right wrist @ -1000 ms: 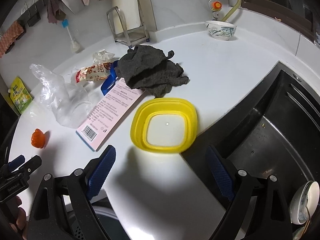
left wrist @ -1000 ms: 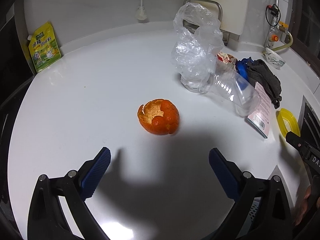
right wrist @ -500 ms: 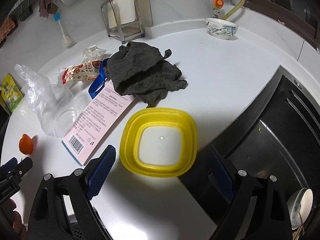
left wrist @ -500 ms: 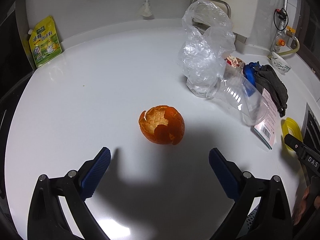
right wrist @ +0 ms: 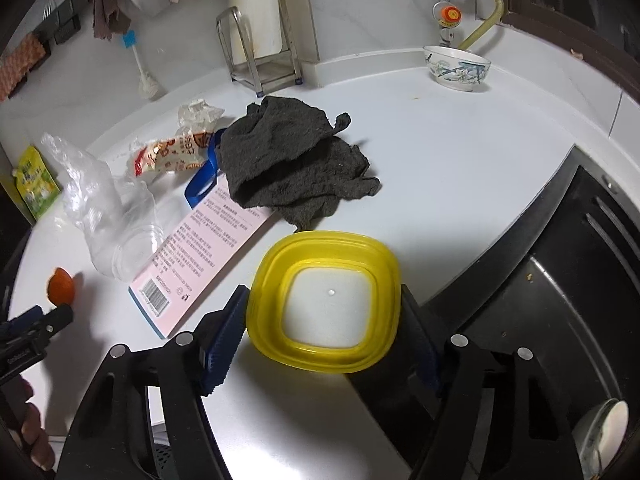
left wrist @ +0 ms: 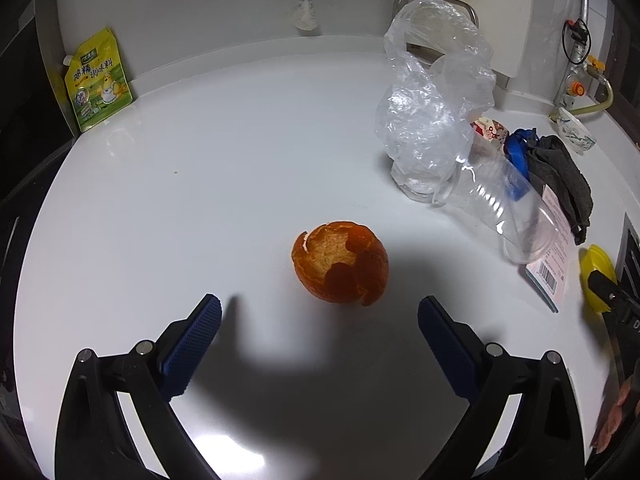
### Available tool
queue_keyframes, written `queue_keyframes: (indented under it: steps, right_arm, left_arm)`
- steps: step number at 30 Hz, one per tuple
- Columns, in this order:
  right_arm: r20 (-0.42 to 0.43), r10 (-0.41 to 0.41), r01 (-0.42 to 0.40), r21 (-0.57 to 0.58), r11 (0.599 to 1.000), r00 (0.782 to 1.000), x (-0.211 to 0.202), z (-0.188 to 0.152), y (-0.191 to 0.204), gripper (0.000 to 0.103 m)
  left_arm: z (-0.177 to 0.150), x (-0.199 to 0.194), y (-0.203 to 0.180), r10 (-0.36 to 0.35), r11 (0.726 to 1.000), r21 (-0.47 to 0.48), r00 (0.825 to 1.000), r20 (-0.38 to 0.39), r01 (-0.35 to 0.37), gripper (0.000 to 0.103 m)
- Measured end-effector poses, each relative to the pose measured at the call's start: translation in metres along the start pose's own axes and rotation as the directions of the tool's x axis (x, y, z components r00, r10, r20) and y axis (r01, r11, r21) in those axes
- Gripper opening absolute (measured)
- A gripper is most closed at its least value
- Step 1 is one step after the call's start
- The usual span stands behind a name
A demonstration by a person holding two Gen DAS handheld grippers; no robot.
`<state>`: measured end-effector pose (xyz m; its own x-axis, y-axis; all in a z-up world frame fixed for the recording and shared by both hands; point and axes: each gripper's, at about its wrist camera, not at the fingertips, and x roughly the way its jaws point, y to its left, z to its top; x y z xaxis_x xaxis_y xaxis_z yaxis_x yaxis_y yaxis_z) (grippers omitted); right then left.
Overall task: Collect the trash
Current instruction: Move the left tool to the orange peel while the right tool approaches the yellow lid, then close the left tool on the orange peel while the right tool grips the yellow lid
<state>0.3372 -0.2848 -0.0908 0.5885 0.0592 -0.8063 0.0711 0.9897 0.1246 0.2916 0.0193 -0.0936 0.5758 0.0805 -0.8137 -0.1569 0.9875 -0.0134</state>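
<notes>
Orange peel [left wrist: 341, 267], one; yellow lid [right wrist: 323, 299], one.

Yellow lid [right wrist: 325, 300] between closing right gripper [right wrist: 320, 334]

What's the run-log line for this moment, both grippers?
left gripper: open, orange peel just ahead, untouched | right gripper: jaws just closing around yellow lid, contact unclear | lid at sink edge

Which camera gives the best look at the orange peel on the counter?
The left wrist view: the orange peel sits large and central, ahead of the open left gripper, showing its pale inside and torn edges. The right wrist view shows the same peel only as a small orange blob at the far left edge.
</notes>
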Motion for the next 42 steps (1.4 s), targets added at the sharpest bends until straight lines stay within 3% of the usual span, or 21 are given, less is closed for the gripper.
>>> queue_keyframes:
  steps: [12,15,17,18,23,34,42]
  right_arm:
    - [0.007,0.061,-0.061,0.039,0.997,0.998,-0.003,-0.003,-0.001,0.069]
    - [0.01,0.067,-0.068,0.042,0.997,0.998,-0.003,-0.004,-0.002,0.069]
    - [0.012,0.069,-0.07,0.043,0.997,0.998,-0.003,-0.004,-0.002,0.069]
    - [0.012,0.07,-0.071,0.044,0.996,0.997,-0.003,-0.004,-0.002,0.069]
    - [0.015,0.08,-0.08,0.053,0.995,0.997,-0.004,-0.005,-0.004,0.069]
    - [0.033,0.106,-0.108,0.065,0.992,0.994,-0.016,-0.019,-0.004,0.069]
    - [0.08,0.126,-0.134,0.104,0.986,0.989,-0.057,-0.053,-0.012,0.069]
  left_arm:
    - [0.012,0.014,0.005,0.03,0.998,-0.049,1.0,0.009,-0.029,0.097]
    - [0.013,0.014,0.002,0.033,0.999,-0.035,0.999,0.014,-0.033,0.092]
    - [0.013,0.015,0.002,0.017,0.999,-0.031,1.0,0.014,-0.017,0.073]
    - [0.013,0.014,0.001,0.028,0.999,-0.022,0.999,0.019,-0.028,0.071]
    - [0.007,0.006,-0.005,-0.019,1.0,0.006,0.999,0.034,0.019,0.039]
    - [-0.018,-0.025,-0.01,-0.057,0.998,0.033,0.997,0.044,0.056,0.034]
    - [-0.043,-0.057,-0.017,-0.109,0.991,0.08,0.992,0.066,0.103,0.033]
